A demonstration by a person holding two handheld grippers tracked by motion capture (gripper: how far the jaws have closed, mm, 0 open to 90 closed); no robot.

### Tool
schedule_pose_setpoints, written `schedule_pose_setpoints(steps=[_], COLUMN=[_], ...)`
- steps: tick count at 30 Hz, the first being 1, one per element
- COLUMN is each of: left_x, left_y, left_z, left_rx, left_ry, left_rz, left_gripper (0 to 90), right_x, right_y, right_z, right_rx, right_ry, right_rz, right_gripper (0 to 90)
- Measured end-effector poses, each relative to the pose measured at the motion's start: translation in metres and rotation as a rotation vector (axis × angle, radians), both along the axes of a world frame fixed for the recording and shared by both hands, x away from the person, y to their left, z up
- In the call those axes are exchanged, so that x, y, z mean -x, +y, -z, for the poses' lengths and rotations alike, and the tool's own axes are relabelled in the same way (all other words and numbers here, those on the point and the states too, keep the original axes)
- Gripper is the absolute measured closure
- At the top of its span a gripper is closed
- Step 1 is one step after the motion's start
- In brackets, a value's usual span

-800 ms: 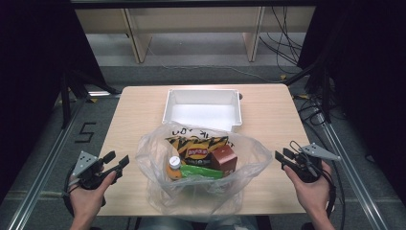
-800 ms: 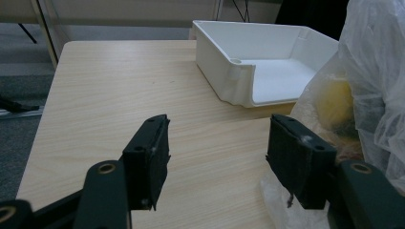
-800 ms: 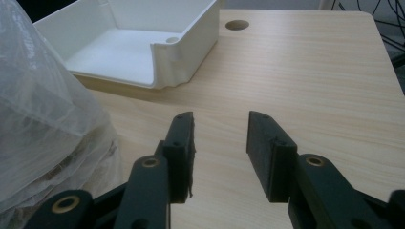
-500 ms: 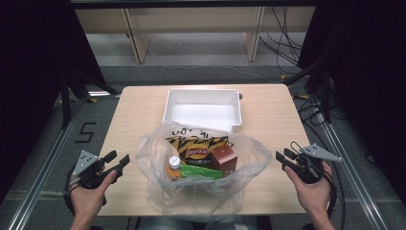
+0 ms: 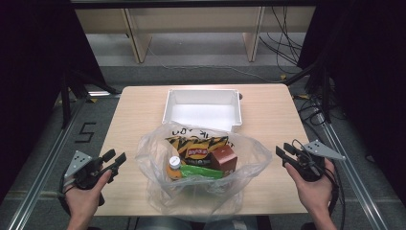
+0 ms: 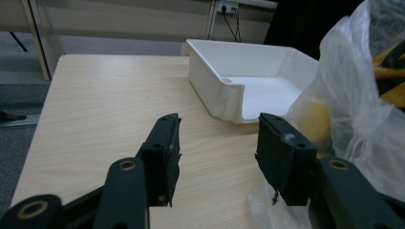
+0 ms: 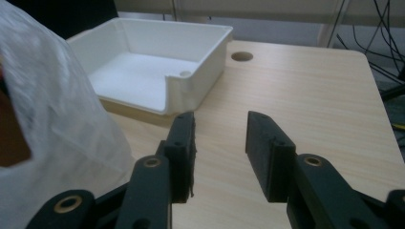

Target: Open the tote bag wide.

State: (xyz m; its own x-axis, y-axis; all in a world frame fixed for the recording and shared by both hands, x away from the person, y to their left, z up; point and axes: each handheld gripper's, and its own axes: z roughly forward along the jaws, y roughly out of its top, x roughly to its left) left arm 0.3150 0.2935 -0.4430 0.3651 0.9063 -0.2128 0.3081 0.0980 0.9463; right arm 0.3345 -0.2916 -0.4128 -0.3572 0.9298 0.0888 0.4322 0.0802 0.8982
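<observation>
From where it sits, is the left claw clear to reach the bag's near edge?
Probably yes: the left claw stands open beside the plastic bag, with bare table between them.

Left gripper (image 5: pixel 115 160) held in the person's left hand (image 5: pixel 84 201) at near left, jaws apart, nothing between. Right gripper (image 5: pixel 283 153) held in right hand (image 5: pixel 313 189) at near right, jaws apart, empty.

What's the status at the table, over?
Left gripper and right gripper open, empty, flanking the plastic bag of snacks. White tray behind it, empty. Nothing in the way.
</observation>
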Motion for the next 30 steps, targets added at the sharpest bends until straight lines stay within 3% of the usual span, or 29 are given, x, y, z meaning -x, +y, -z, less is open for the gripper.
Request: schedule_pose_setpoints(steps=[2,3,5,13,18,21,25,27,30], left_x=[0.001,0.003,0.004,-0.001,-0.004,-0.011,-0.019,-0.026,-0.03], left_y=[0.001,0.0,0.0,-0.007,-0.017,-0.023,-0.031,-0.038,-0.041], left_z=[-0.003,-0.011,-0.018,-0.04,-0.052,-0.058,-0.06,-0.061,-0.06], left_rx=[0.013,0.035,0.041,0.057,0.06,0.041,0.046,0.06,0.062], left_ry=[-0.016,-0.027,-0.044,-0.083,-0.085,-0.09,-0.075,-0.057,-0.056], left_rz=[0.002,-0.008,-0.001,0.048,0.112,0.17,0.217,0.248,0.252], left_gripper=[50.9,51.0,51.0,46.1,43.9,43.4,43.0,43.2,44.1], right_x=[0.0,-0.001,-0.003,-0.004,-0.003,-0.003,-0.003,-0.002,-0.002], right_y=[0.002,0.003,0.003,0.016,0.025,0.031,0.038,0.045,0.049], right_z=[-0.007,-0.01,-0.018,-0.038,-0.044,-0.049,-0.057,-0.058,-0.059], right_rx=[-0.026,-0.032,-0.019,-0.016,-0.031,-0.029,-0.013,-0.033,-0.023], right_ry=[-0.013,-0.017,-0.05,-0.076,-0.083,-0.084,-0.12,-0.099,-0.085], right_rz=[-0.021,-0.03,-0.049,-0.093,-0.117,-0.147,-0.19,-0.2,-0.213], right_gripper=[63.9,64.0,64.1,62.8,61.5,60.5,59.1,58.1,57.2])
